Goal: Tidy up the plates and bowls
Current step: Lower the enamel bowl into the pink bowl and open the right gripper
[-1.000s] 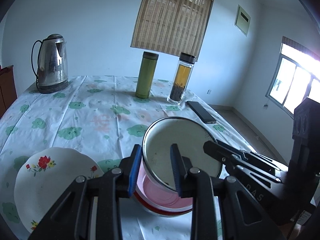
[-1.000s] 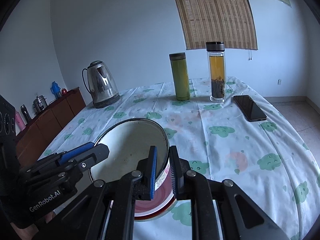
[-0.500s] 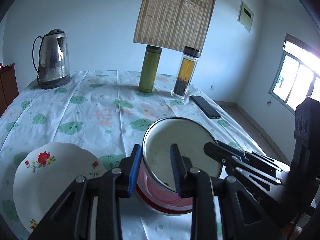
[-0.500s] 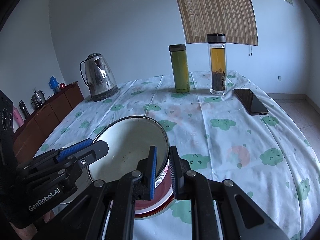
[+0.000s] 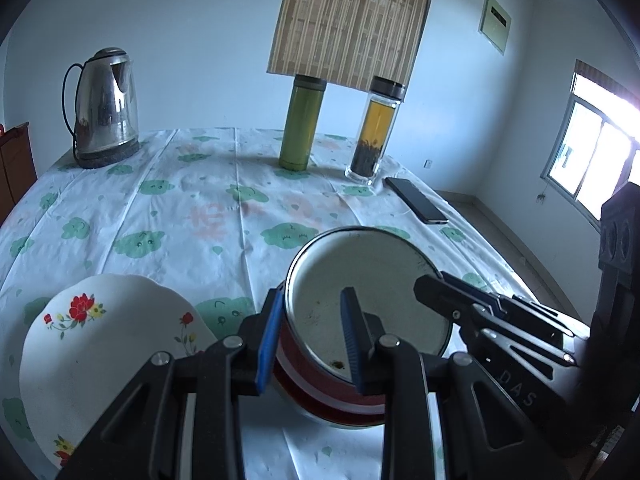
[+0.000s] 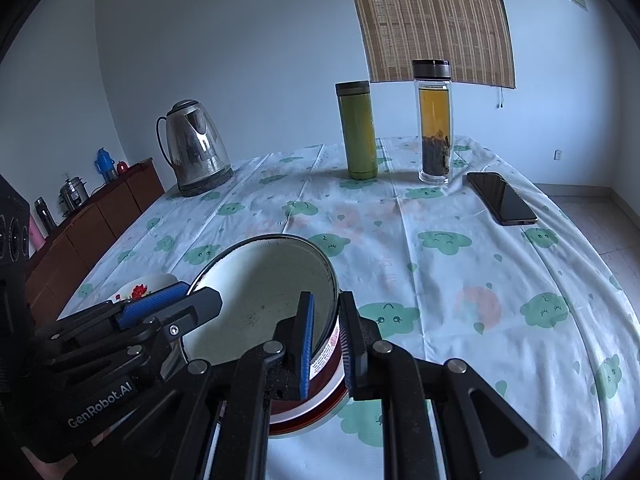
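In your left wrist view, your left gripper (image 5: pixel 310 344) pinches the near wall of the bowl (image 5: pixel 366 312). The bowl is cream inside, red and white outside, tilted, low at 6 o'clock over the bench (image 5: pixel 192 216). A flowered plate (image 5: pixel 96 356) lies at 8 o'clock.

In your right wrist view, your right gripper (image 6: pixel 326 346) pinches the bowl's (image 6: pixel 260 292) right wall at 6 o'clock.

Two black hand-held tongs with blue finger pads

The left tongs (image 5: pixel 310 342) had matte black angular links, round silver screws at the joints and ribbed blue pads (image 5: pixel 267 344); the right tongs (image 6: pixel 326 344) matched, and in that view, at lower left, white "GenRobot.AI" lettering marked the other tongs' black body.
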A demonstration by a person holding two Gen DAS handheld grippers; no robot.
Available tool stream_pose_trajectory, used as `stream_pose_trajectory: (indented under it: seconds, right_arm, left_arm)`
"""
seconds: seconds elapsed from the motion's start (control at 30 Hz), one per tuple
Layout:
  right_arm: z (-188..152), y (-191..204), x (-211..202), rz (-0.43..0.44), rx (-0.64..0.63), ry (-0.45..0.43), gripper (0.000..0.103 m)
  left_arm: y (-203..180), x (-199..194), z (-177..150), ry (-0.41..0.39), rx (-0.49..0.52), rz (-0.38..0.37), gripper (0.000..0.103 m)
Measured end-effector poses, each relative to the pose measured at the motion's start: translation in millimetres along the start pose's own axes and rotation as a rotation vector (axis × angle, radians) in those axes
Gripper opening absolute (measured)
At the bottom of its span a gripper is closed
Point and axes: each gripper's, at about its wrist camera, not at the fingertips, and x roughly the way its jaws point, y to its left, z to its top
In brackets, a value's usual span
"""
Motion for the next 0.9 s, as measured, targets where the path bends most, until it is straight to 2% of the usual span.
stream_pose_trajectory:
  seconds: [0.5, 0.73, 0.9]
  right_arm:
    - [-4, 3, -2, 0.002, -0.016, 0.016, 0.014]
    - [-5, 4, -3, -0.002, -0.020, 0.019, 0.016]
    - [-7, 3, -2, -0.006, -0.021, 0.021, 0.016]
  left_arm:
    - [2, -5, 1, -0.015, -0.005, -0.003, 0.027]
    - [4, 3, -2, 0.034, -0.019, -0.017, 0.027]
    - [2, 5, -3, 0.040, -0.014, -0.014, 0.027]
